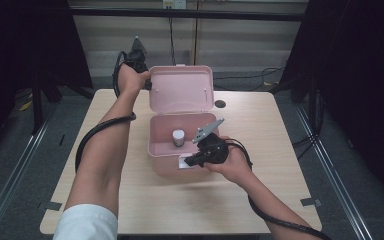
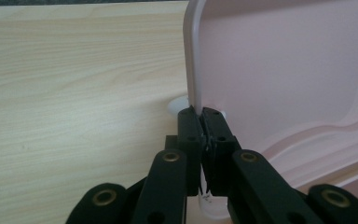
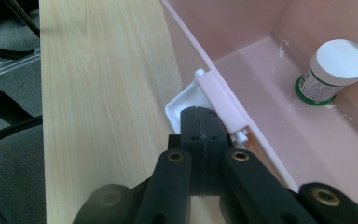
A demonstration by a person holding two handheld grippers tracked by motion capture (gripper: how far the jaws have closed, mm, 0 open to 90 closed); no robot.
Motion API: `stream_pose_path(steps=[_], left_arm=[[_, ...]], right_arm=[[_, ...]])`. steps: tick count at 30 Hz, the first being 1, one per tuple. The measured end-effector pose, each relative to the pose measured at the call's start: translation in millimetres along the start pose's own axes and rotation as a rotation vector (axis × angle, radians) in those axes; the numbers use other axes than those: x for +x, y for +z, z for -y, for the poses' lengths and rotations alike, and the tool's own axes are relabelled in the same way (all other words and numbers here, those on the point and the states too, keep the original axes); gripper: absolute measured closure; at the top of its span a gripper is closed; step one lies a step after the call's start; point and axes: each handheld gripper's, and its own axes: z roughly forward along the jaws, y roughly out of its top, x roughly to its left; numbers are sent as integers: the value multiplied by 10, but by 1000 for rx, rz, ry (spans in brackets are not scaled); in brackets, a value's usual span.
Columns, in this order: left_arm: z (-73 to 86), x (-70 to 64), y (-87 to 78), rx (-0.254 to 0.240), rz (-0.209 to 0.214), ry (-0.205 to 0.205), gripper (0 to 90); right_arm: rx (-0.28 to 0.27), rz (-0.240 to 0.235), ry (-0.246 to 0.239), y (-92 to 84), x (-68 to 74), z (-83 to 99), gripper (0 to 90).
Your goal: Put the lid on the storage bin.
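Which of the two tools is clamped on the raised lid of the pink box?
The left tool, shut on the side edge of the upright pink plastic lid. The right tool sits low at the white latch on the box's front.

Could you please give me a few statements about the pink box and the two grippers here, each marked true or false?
1. The box has its lid raised. True.
2. The left gripper is shut on the lid's edge. True.
3. A jar lies on the table outside the box. False: it stands upright inside the box.
4. The right gripper has its jaws wide open above the jar. False: its jaws are shut and it sits at the white latch on the box's front wall.
5. The jar has a white cap. True.
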Motion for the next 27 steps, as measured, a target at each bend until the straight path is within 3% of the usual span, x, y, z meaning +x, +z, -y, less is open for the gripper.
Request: stream_pose_path(steps=[16, 27], left_arm=[[-8, -34, -169, 40, 11, 11, 876], [42, -59, -268, 37, 12, 38, 879]], right_arm=[[12, 7, 3, 2, 4, -16, 900], [21, 11, 10, 7, 12, -36, 900]])
